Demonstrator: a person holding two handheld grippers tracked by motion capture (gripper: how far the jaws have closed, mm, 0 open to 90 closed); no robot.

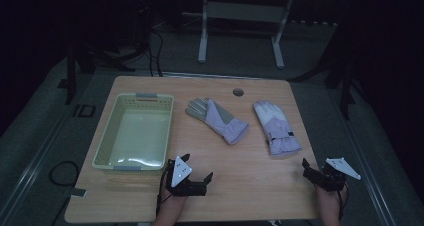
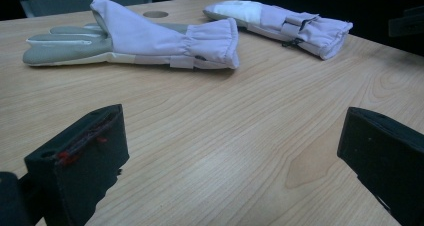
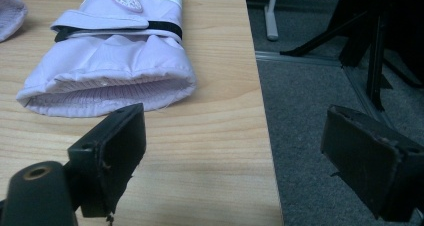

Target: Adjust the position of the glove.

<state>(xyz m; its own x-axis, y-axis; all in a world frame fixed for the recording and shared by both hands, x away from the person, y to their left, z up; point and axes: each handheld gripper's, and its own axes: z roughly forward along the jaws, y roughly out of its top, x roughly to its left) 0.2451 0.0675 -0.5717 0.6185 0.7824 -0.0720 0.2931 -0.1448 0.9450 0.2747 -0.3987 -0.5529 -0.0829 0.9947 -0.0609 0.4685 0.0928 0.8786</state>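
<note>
Two lilac winter gloves lie on the wooden table (image 1: 235, 186). The left glove (image 1: 217, 120) has a grey palm and lies slanted, cuff toward me; it also lies across the left gripper view (image 2: 150, 41). The right glove (image 1: 276, 127) lies near the table's right side, cuff toward me (image 3: 115, 66) (image 2: 285, 21). My left gripper (image 1: 197, 167) rests near the front edge, right of the basket's near corner, jaws wide open and empty (image 2: 235, 156). My right gripper (image 1: 312, 168) hovers at the front right corner, open and empty (image 3: 240, 156), just short of the right glove's cuff.
A pale yellow plastic basket (image 1: 106, 141) stands empty on the table's left side. A round cable hole (image 1: 238, 92) sits at the table's back edge. The table's right edge (image 3: 262, 111) drops to grey carpet. A white metal frame (image 1: 240, 26) stands on the floor behind.
</note>
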